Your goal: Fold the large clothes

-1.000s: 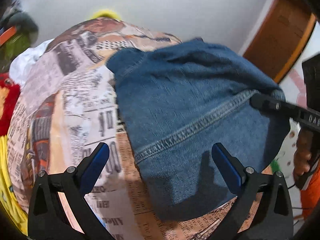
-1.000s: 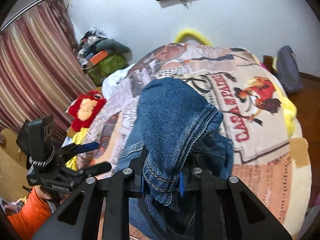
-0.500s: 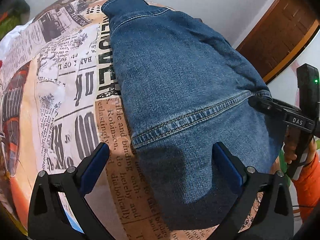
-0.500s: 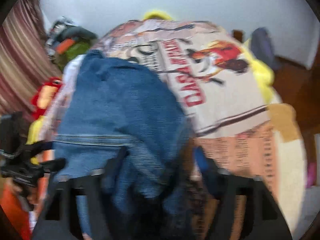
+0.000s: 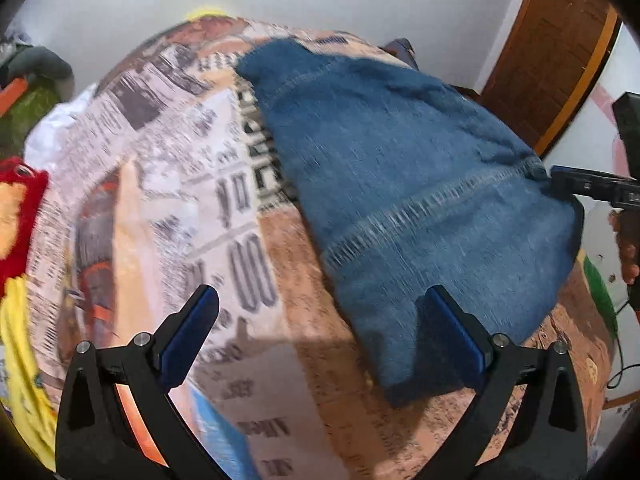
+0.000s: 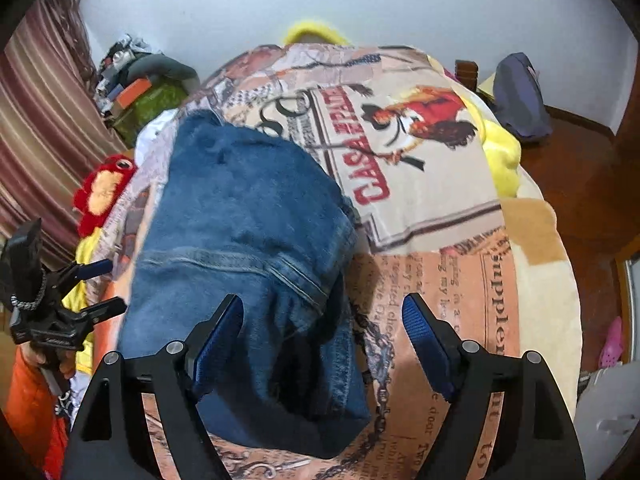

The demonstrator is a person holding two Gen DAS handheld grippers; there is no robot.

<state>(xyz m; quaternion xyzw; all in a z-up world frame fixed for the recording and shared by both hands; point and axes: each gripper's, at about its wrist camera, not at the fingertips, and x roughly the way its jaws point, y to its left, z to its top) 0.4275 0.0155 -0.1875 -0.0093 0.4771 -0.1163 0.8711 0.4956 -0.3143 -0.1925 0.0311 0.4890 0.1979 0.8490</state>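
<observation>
The folded denim jeans lie on a bed under a newspaper-print blanket, spread out ahead of both grippers. The right gripper points down at the near end of the jeans with its jaws standing wide apart and gripping nothing; the denim lies under and between its blue pads, bunched in loose folds near the left-hand finger, but neither pad presses on it. Beyond its right-hand finger the blanket is bare, with a red rooster print and large red lettering farther off.

The left gripper also hangs wide open and empty. Its right-hand finger sits over the near corner of the jeans, while its left-hand finger is over printed blanket alone. This view is smeared by motion, so whether that finger brushes the cloth cannot be told. A stitched seam crosses the denim ahead of it, and at the far right edge of the jeans the dark tip of the other gripper shows, with a hand behind it.

Off to the left of both grippers, at the bed's edge, lies a red and yellow plush toy. A striped curtain hangs beyond it.
</observation>
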